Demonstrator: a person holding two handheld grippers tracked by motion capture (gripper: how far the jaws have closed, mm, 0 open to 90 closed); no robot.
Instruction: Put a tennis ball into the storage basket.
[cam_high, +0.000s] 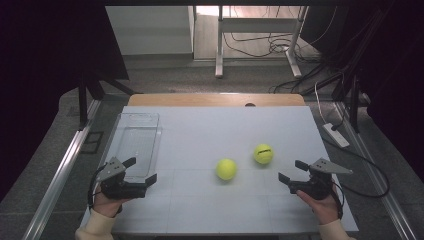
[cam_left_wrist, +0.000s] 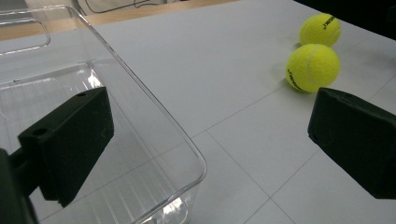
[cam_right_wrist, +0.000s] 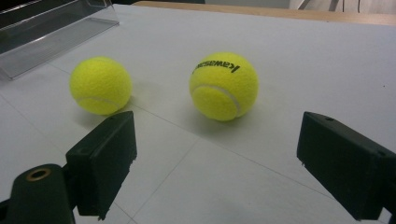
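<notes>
Hovering near the counter's (cam_high: 210, 210) front edge with jaws spread wide and empty: left claw (cam_high: 142, 171) beside the clear bin's (cam_high: 136, 122) near corner, right claw (cam_high: 292, 171) facing the balls. Lying loose mid-counter, apart from each other: nearer tennis ball (cam_high: 226, 169), then farther tennis ball (cam_high: 263, 153). Standing empty at the left: bin. Judging nothing done yet; both balls remaining to be picked up and binned.

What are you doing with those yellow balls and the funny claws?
A person holds a claw in each hand at a white table. Both the left claw and the right claw are open and hold nothing. Two yellow tennis balls lie between them, apart from each other. A clear plastic bin sits by the left claw, with nothing in it.
</notes>
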